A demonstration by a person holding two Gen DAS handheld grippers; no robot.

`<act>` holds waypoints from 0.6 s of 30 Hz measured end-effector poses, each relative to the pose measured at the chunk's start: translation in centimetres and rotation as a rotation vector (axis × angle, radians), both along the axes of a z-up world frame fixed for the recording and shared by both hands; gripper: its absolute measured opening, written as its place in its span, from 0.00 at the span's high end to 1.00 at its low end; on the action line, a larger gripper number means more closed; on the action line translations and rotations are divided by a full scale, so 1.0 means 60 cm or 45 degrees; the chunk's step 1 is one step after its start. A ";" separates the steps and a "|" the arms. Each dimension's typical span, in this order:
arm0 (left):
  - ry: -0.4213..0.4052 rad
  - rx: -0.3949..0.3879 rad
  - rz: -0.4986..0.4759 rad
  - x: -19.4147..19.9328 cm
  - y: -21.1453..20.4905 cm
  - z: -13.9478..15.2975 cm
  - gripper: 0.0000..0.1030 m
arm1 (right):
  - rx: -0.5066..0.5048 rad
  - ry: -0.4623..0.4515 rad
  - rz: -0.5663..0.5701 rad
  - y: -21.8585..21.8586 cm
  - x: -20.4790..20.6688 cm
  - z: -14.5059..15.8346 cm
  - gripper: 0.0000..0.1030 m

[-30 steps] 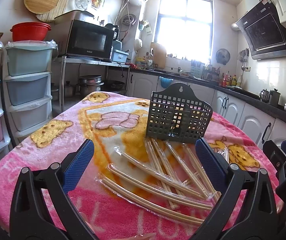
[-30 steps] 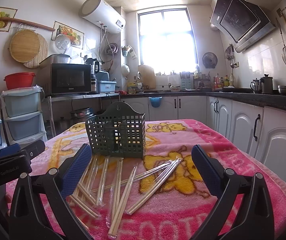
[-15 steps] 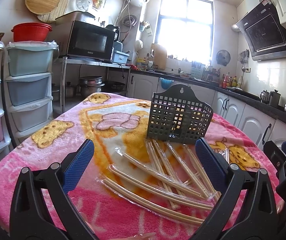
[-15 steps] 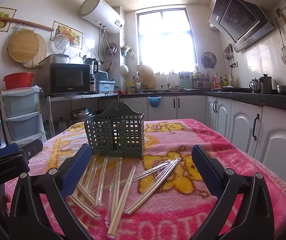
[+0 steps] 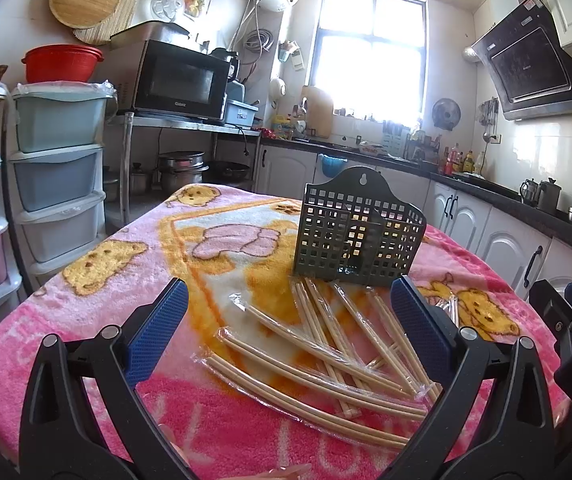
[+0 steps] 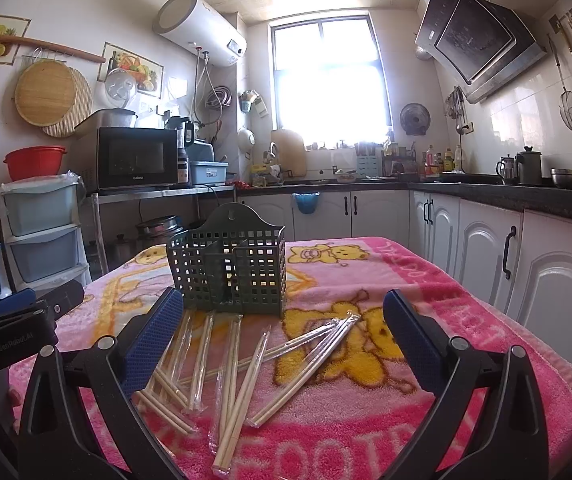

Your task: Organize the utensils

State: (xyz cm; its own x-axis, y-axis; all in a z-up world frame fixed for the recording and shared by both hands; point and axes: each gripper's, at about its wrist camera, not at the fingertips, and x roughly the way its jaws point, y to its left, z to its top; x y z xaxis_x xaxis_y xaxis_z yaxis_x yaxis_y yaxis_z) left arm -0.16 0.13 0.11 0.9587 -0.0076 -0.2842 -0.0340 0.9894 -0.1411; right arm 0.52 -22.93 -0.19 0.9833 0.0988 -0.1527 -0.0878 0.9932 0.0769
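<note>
Chopsticks: wrapped pairs (image 5: 318,364) in clear plastic sleeves, scattered loose on the pink bear blanket (image 6: 426,432) right in front of the caddy. None in the holder yet, so I'd say the job is basically at the start.

Left jaws: the left gripper (image 5: 286,336) is spread wide with nothing between the blue pads, hovering over the near end of the pile.

Right jaws: same deal for the right gripper (image 6: 281,344), wide open and empty, with the fan of sleeves lying under and between its fingers.

Closest grab: from the right view, one long pair (image 6: 241,396) points toward the camera and sits partly apart from the rest, looks like the easy first pick.

Handling: light, stiff sticks, but the plastic wrap is probably slick and crinkly, so a pinch could slide. I'd grab across the middle of one sleeve, squarely over both sticks, not at the floppy sealed end.

Watch out: several sleeves overlap and cross, so a low pinch may drag a neighbour along. The fuzzy blanket also gives under the jaws.

Holder: dark green grid caddy (image 6: 229,268), upright, with a divider inside and a hanging tab on the back wall. It looks light, so poking a stick in at an angle could tip or shove it.

Beyond: kitchen counters (image 6: 486,188) and stacked drawers (image 5: 57,168), well away.
</note>
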 end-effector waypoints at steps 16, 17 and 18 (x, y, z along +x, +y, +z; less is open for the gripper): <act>0.033 -0.044 0.051 0.013 0.036 0.000 0.09 | -0.056 0.106 0.091 0.024 0.025 -0.001 0.06; 0.036 -0.046 0.059 0.014 0.039 0.001 0.09 | -0.068 0.124 0.106 0.028 0.031 0.000 0.06; 0.050 -0.051 0.075 0.018 0.046 0.000 0.09 | -0.078 0.137 0.113 0.032 0.035 0.000 0.06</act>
State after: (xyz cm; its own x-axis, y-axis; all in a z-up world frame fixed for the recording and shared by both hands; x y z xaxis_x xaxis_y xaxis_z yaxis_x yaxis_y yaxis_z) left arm 0.94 2.89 0.12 0.9460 0.0362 -0.3221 -0.0979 0.9792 -0.1777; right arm 2.63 -21.03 -0.19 0.9486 0.1722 -0.2654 -0.1704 0.9849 0.0300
